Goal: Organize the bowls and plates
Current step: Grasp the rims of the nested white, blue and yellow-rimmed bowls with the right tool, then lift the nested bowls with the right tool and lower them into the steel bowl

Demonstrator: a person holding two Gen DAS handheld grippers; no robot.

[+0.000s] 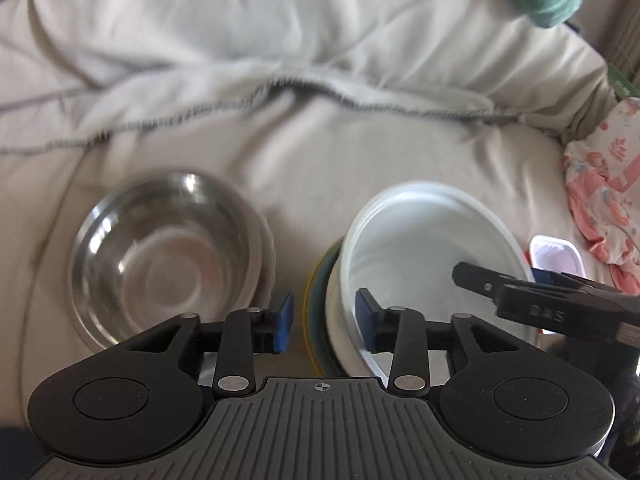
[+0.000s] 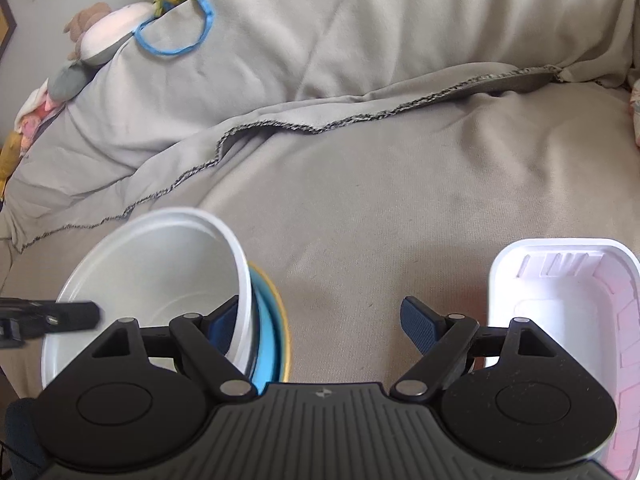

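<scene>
Risk at this stage lies mainly in the soft footing: we work on a sofa (image 2: 400,200) covered by a loose grey throw (image 1: 240,60), a yielding, creased cloth that gives no flat base. The white bowl (image 1: 432,248), a thin smooth plastic shape with a rolled rim, sits tilted in a stack of plates (image 1: 320,320), of which only the yellow and blue-green edges show; we judge that a nudge from either tool could tip the bowl off the stack or slide the plates on the fabric. The left gripper (image 1: 324,320) is open, with nothing pressed between its blue ribbed pads (image 1: 282,322); its jaws straddle the near rim of the bowl and plates, one pad outside and one inside the bowl, and closing unevenly there could flex the thin wall or lever the bowl up. The right gripper (image 2: 320,324) is also open and holds nothing; its left pad sits at or just inside the right wall of the white bowl, and whether it touches we cannot tell. With both tools at one bowl, they could collide or pull against each other. The steel bowl (image 1: 168,256), round, polished and hard, rests just left of the stack, blurred in the left view; it would slip easily in rubber pads. The white tray (image 2: 568,320), a rectangular moulded foam or plastic shell with ribbed walls, lies to the right, apart from the stack.
</scene>
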